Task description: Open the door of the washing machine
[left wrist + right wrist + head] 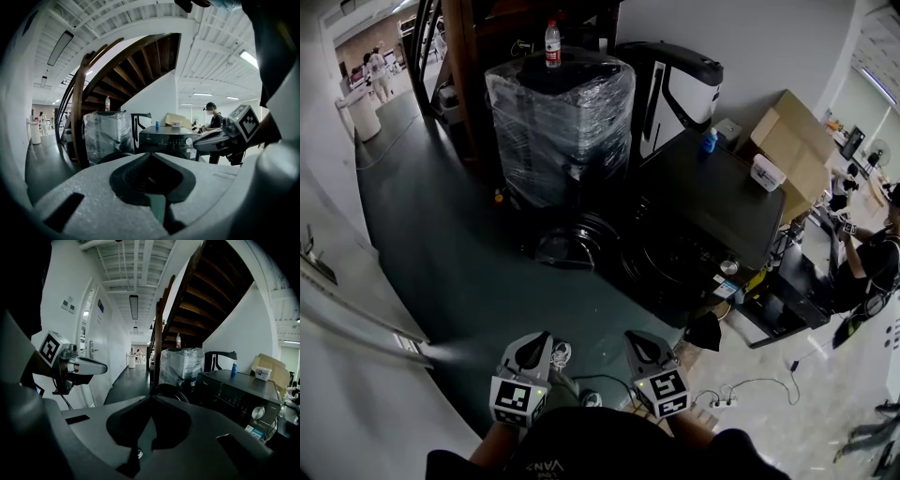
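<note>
In the head view, the left tongs (540, 341) and right tongs (637, 339) are held pressed together and empty. They are well short of the black front-loading washing machine (703, 206) ahead, whose round dark door (568, 246) appears already swung out. In the left gripper view, a film-wrapped black crate (101, 136) is seen beyond the tips; the door could be knocked against it. In the right gripper view, nothing is pinched, so the door rim could be missed.

My left gripper (542, 339) and right gripper (637, 339) are grey, each with a black-and-white square-marked cube. The washer (703, 202) is black, the box (797, 141) brown, the bottle (710, 141) blue, the floor (441, 234) dark green, the wall (356, 412) white.
</note>
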The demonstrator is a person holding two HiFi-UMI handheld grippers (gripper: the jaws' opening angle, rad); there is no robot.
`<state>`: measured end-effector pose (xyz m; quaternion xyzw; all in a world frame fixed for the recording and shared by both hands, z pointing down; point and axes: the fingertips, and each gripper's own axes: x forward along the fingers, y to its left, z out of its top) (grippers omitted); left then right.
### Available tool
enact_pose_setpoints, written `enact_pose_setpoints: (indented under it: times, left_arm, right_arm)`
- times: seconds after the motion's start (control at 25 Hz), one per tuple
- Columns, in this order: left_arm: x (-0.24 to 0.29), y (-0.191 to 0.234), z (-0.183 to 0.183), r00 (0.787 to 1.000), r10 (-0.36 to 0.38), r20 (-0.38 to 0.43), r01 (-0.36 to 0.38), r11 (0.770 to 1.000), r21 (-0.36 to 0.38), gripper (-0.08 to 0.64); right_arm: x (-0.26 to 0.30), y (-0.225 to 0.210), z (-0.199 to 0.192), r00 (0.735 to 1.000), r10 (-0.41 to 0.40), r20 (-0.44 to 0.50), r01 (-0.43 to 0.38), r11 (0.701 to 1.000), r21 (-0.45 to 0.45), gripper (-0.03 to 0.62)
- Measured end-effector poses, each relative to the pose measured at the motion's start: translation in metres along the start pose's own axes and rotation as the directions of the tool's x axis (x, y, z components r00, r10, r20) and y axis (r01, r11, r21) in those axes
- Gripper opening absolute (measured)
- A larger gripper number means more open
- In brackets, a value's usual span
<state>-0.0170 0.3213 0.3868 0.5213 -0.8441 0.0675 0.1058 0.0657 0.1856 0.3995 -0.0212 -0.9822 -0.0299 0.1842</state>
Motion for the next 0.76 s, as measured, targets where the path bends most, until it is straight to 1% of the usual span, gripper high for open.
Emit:
enact_pose_setpoints:
  times: [0.36,0.48,0.76]
  left_arm:
    - [-0.003,-0.001,-0.006,1.0,0.01,-0.012,-0.011,1.0,-0.014,0.017]
    - [-0.003,-0.002,-0.008,1.0,0.014,-0.023,-0.014,1.0,-0.015,0.017]
    - [-0.002,0.001,-0.012,1.0,0.017,-0.016,-0.018,0.999,-0.028,0.017]
  right_arm:
    - [-0.008,-0.004,0.001,0.999,-0.032,0.005,0.032,0.999,0.006,0.005]
    - [-0.007,-0.004,-0.001,1.0,-0.025,0.001,0.025,1.0,0.008,0.005]
    - [0.0,0.003,-0.006,1.0,-0.008,-0.002,0.008,1.0,0.015,0.005]
